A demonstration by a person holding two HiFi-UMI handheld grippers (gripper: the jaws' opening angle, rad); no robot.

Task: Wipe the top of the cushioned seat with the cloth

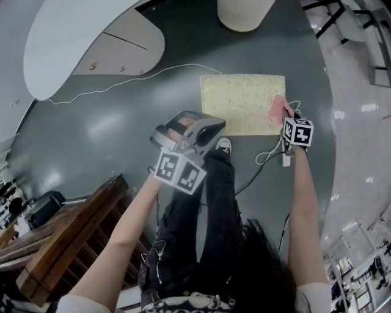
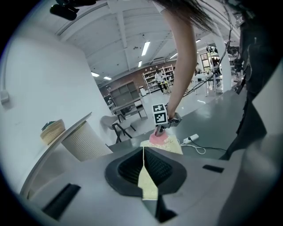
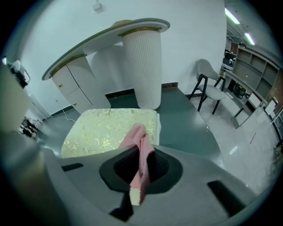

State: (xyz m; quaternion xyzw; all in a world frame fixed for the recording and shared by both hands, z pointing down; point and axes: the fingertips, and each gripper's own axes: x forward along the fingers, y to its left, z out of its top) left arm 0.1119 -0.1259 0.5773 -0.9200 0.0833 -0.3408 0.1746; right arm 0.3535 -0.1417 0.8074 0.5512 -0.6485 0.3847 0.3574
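Grey-green floor surrounded the cushioned seat (image 1: 241, 101), where the right gripper (image 1: 283, 116) pinched a pink cloth (image 1: 278, 109) at the top's right edge. The left gripper (image 1: 183, 125) hung closed and empty. That narrow pinch could slip mid-wipe, and the power strip (image 1: 286, 160) just beside the seat might snag. A ribbed white column (image 1: 244, 15) stood beyond.

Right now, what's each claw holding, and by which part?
Right claw is shut on the pink cloth, pinching a bunched fold; the free end sticks out over the cushioned seat. Left claw is shut, empty.
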